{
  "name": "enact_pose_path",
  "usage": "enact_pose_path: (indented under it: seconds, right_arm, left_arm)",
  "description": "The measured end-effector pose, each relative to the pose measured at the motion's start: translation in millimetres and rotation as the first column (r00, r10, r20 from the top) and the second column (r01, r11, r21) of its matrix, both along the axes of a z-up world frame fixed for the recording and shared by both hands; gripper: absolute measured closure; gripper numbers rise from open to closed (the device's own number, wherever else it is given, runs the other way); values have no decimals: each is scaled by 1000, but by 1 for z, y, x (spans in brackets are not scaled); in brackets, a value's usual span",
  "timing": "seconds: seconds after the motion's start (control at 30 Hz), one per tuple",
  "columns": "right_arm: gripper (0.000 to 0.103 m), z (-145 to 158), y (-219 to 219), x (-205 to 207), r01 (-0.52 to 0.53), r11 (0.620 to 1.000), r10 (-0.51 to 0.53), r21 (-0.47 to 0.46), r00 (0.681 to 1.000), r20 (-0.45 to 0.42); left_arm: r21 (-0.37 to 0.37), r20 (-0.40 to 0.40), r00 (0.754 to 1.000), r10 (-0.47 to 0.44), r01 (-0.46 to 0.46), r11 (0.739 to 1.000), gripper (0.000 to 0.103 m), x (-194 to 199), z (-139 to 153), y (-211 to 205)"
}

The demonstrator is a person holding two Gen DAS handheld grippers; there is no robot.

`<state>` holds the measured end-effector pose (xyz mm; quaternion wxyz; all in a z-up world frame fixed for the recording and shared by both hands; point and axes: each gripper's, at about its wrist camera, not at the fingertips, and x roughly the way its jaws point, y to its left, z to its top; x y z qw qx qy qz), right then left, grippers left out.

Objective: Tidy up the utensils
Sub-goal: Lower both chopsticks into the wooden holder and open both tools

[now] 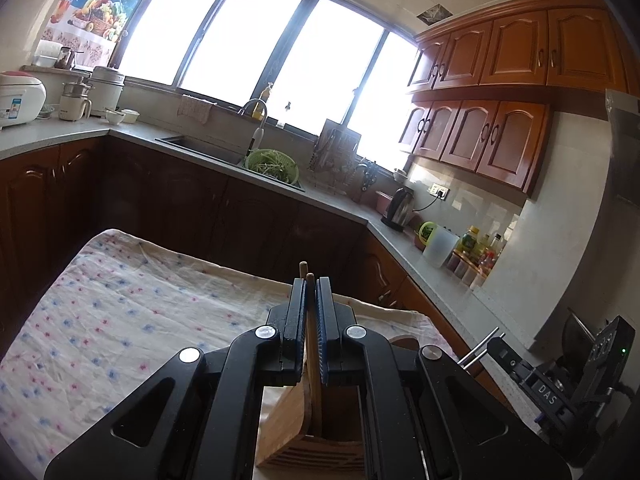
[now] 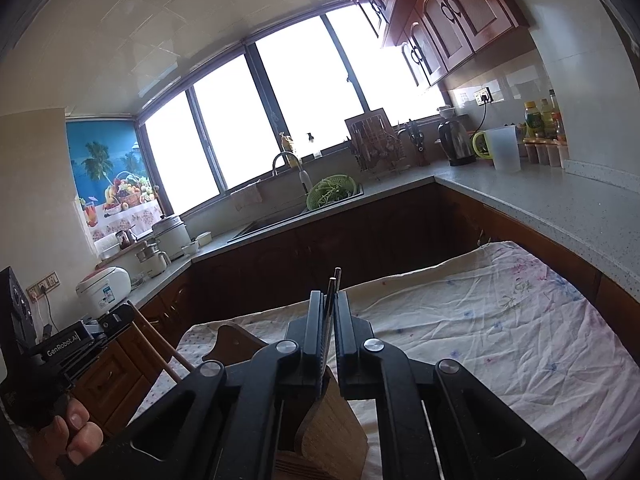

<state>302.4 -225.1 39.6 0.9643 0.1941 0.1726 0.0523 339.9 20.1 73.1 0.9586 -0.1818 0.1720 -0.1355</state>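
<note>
Left gripper (image 1: 311, 320) clamped on a pair of wooden chopsticks (image 1: 309, 300), sticks pinched between the blue pads and running lengthwise along the fingers, tips poking out just past the fingertips and lower ends reaching down into the bamboo utensil holder (image 1: 292, 432) directly beneath; held near-upright, probably so as to slide straight into a slot rather than catch on the rim. Right gripper (image 2: 329, 320) likewise shut on a pair of thin dark chopsticks (image 2: 333, 292), two slim ends jutting above the fingertips, shafts passing down between the jaws toward the same holder, seen below and slightly left of this gripper. Both grippers side by side over the holder, each visible at the edge of the other's view, a bare hand (image 2: 76, 436) wrapped round the left one's handle. Holder standing on the floral cloth (image 1: 120, 312) covering the surface, close in under the fingers, cloth stretching ahead of both. Judged as the placing step: sticks lowered into compartments but not yet released; which compartment cannot be told, bottoms hidden behind the gripper bodies
</note>
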Motion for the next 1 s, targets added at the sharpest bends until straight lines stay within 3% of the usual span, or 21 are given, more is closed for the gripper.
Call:
enact_pose_path:
  seconds: [0.23,0.33,0.4,0.43,0.47,0.53,0.6,0.67,0.73,0.83,1.0]
  right_arm:
    - [98,1,-1,2,-7,1000,7,5,1000,-11]
    - [93,2,-2,2,-12,1000,12,5,1000,-19]
    - [85,2,-4,2,-10,1000,10,13,1000,-27]
    - [71,3,-6,0,-8,1000,8,17,1000,-23]
    - [53,4,-8,-3,-8,1000,8,26,1000,-13]
    - [37,5,-12,-11,-5,999,5,43,1000,11]
    - [32,7,-15,-17,1,999,-2,52,1000,19]
    - [18,7,-19,-22,-6,998,5,68,1000,15]
    - [7,8,-22,-28,-12,997,12,78,1000,10]
    - [4,9,-26,-41,-15,996,14,83,1000,10]
    - [4,12,-29,-63,-31,997,32,76,999,-14]
  left_arm:
    - [13,-10,1000,-2,2,1000,98,0,2,-1]
    - [14,-25,1000,-4,5,1000,96,1,2,-1]
    - [2,-36,999,-5,5,1000,81,-1,2,2]
    - [-8,-35,999,1,-2,1000,63,-3,1,5]
    - [-16,-29,1000,12,-12,1000,52,-6,1,7]
    - [-19,-26,999,27,-28,999,48,-12,2,11]
    - [-15,-43,999,33,-34,999,39,-16,1,15]
    - [-13,-52,998,44,-45,999,28,-22,0,19]
    - [-7,-55,997,48,-49,999,26,-30,0,22]
    - [14,-69,996,64,-63,998,12,-43,0,25]
    - [64,-91,993,69,-64,996,11,-70,-4,27]
